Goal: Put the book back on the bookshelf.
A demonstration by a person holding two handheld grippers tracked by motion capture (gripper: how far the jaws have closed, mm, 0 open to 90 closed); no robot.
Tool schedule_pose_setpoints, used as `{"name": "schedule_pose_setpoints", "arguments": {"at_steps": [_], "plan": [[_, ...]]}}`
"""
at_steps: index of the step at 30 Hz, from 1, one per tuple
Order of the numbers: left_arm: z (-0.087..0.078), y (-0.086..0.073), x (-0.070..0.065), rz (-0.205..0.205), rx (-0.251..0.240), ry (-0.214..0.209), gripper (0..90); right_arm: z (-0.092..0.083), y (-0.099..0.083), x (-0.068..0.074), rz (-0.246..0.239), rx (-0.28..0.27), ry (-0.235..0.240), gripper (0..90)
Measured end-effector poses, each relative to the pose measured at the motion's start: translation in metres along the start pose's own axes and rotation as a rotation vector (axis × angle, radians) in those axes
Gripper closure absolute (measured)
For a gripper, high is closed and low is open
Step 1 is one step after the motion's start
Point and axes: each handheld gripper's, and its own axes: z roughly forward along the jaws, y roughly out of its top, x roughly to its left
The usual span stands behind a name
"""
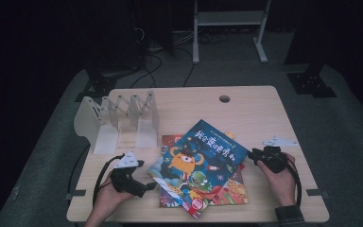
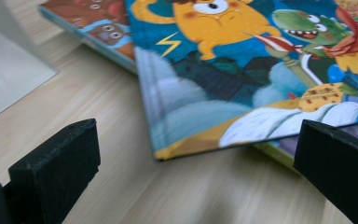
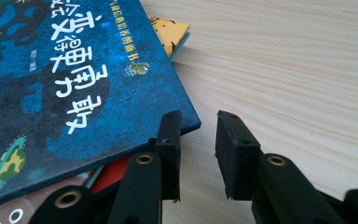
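We have the top book (image 1: 199, 163) lying askew on a stack near the tabletop's (image 1: 246, 106) front edge. Our left gripper (image 1: 147, 186), released, faces its near-left corner; our right gripper (image 1: 251, 154), empty and narrowly parted, sits beside its right corner.

High view: fixed above the near edge of the table (image 1: 246, 101), looking forward and down, whole tabletop in frame. Left gripper view: low and close over the wood, facing the blue book (image 2: 242, 70) at its near corner. Right gripper view: equally low and close, facing the same book's (image 3: 74, 79) opposite corner; all three share this cover.
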Motion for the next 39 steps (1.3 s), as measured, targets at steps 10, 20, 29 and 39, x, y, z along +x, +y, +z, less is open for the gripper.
{"name": "schedule_pose_setpoints", "arguments": {"at_steps": [10,20,29,39], "plan": [[0.01,0.005,-0.009,0.025,0.024,-0.059,3.9,0.003,0.002,-0.001,0.007,-0.002,0.003,70.4],[0.014,0.007,-0.015,0.036,0.024,-0.099,4.1,0.014,0.014,0.003,-0.004,-0.003,0.011,70.4],[0.016,0.01,-0.02,0.049,0.03,-0.119,4.2,0.021,0.018,0.005,-0.005,0.006,0.021,69.6],[0.019,0.013,-0.03,0.068,0.034,-0.16,4.7,0.03,0.028,0.011,-0.02,0.007,0.037,69.1]]}}
